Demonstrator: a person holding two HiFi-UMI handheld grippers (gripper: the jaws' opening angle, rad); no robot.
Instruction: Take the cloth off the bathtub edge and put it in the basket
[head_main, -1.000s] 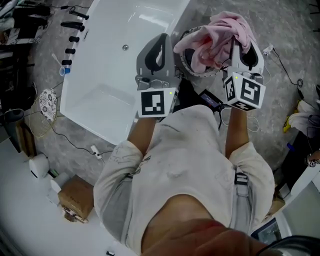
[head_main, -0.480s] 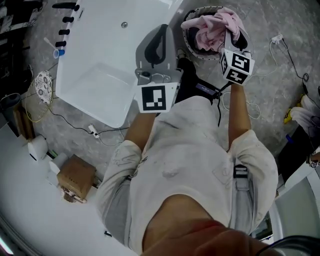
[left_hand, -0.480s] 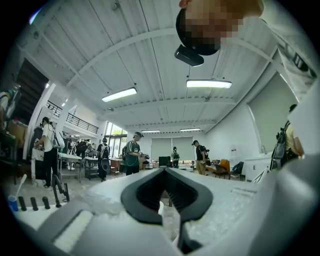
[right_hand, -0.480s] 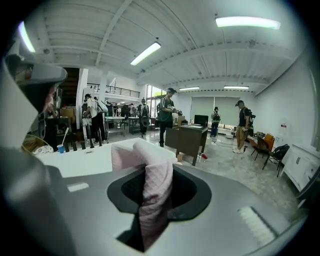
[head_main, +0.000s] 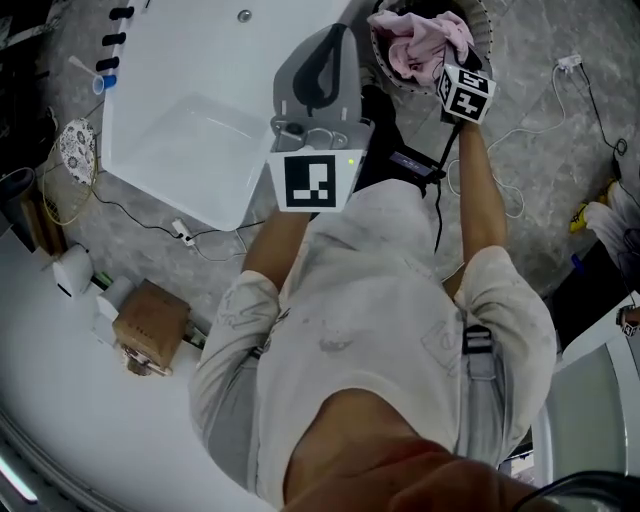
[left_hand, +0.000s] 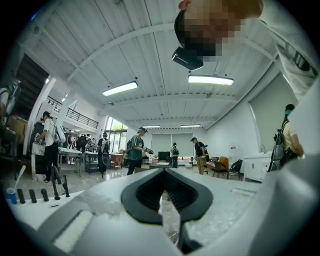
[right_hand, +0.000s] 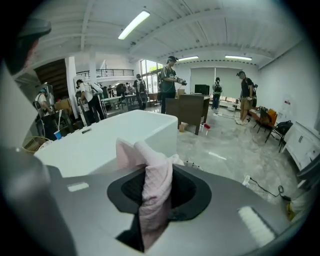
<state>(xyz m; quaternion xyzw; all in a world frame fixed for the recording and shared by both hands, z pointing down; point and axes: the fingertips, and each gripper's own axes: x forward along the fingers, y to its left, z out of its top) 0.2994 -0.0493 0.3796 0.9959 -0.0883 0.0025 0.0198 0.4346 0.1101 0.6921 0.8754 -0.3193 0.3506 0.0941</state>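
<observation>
The pink cloth (head_main: 418, 48) hangs bunched in the round wire basket (head_main: 481, 18) at the top of the head view. My right gripper (head_main: 447, 58) points down into the basket and is shut on the cloth. In the right gripper view (right_hand: 155, 200) a fold of the cloth (right_hand: 152, 185) stands clamped between the jaws. The white bathtub (head_main: 190, 110) lies to the left of the basket; its rim (right_hand: 105, 140) shows behind the cloth. My left gripper (head_main: 337, 32) is held level over the tub's corner, shut and with nothing in it (left_hand: 162, 199).
Cables (head_main: 560, 100) run over the grey floor right of the basket. A black device (head_main: 412, 166) lies by the person's legs. Black bottles (head_main: 118, 40) and a blue cup (head_main: 104, 82) stand left of the tub. A cardboard box (head_main: 150, 325) sits lower left. People stand in the hall behind.
My right gripper has sunk with the pink cloth, from above the basket down into it, tilting downward. My left gripper has dropped a little.
</observation>
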